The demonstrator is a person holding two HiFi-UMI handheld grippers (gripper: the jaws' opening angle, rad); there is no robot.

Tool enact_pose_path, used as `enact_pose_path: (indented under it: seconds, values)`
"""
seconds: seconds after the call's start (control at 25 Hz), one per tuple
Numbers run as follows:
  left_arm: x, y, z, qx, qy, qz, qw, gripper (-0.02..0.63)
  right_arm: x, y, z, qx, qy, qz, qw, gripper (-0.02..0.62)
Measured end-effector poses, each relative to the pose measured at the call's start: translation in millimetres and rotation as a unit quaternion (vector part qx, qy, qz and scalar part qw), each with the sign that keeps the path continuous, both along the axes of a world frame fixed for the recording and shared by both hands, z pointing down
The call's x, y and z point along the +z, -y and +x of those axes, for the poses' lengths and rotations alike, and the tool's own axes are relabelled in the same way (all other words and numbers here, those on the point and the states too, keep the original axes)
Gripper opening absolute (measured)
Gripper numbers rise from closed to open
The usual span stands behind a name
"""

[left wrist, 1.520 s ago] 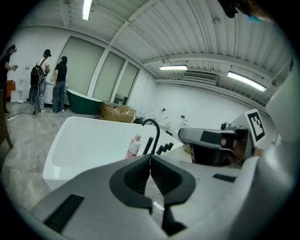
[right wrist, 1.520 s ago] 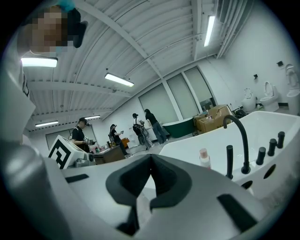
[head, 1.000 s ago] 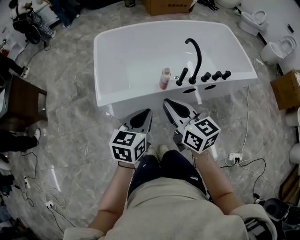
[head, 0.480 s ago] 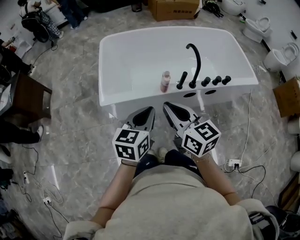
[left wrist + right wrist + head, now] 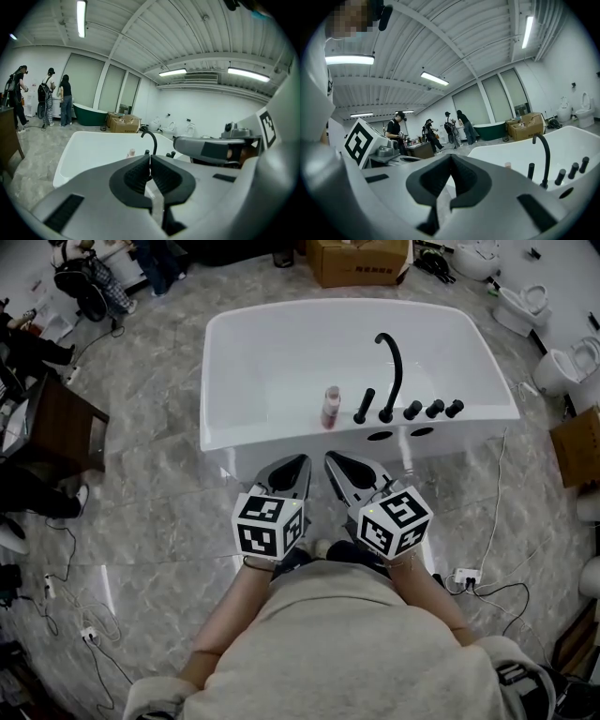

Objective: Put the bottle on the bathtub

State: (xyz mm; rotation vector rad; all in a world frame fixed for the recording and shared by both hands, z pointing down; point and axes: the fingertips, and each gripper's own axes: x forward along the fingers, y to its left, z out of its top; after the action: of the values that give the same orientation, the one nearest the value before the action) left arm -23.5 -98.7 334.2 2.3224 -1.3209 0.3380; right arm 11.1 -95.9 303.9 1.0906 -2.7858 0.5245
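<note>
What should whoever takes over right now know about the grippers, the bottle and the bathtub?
Left gripper: shut, empty, pointing at the bathtub.
Right gripper: shut, empty, beside the left one.
Bottle: upright on the bathtub's near rim, just left of the black faucet; neither gripper touches it.
Done: the bottle is on the tub.
Left: nothing that shows.

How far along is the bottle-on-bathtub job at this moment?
Done: the bottle stands upright on the near rim of the bathtub, beside the faucet. In hand: nothing; the left gripper and right gripper are both shut and empty, short of the tub. Left: apparently nothing.
</note>
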Motion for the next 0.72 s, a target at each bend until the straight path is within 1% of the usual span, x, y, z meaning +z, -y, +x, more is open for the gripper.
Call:
enact_pose_path:
  seconds: [0.28, 0.36, 0.56, 0.72]
  values:
    - [12.9, -12.2, 3.7, -0.002, 0.004, -0.02, 0.9998, 0.009, 6.6, -0.2, 6.0, 0.012, 0.015, -0.017, 1.0, -0.002]
    - [14.6, -14.0, 4.5, -0.002, 0.004, -0.02, 0.9998, 0.009, 8.4, -0.7, 9.7, 0.017, 0.017, -0.019, 1.0, -0.002]
    - [12.0, -16.7, 2.4, 0.001, -0.015, -0.018, 0.9997, 0.009, 12.1, -3.0, 11.4, 0.017, 0.011, -0.019, 1.0, -0.002]
    - [11.6, -17.5, 6.9, 0.011, -0.015, -0.016, 0.9997, 0.009, 11.6, -5.5, 9.6, 0.009, 0.02, -0.024, 0.999, -0.002]
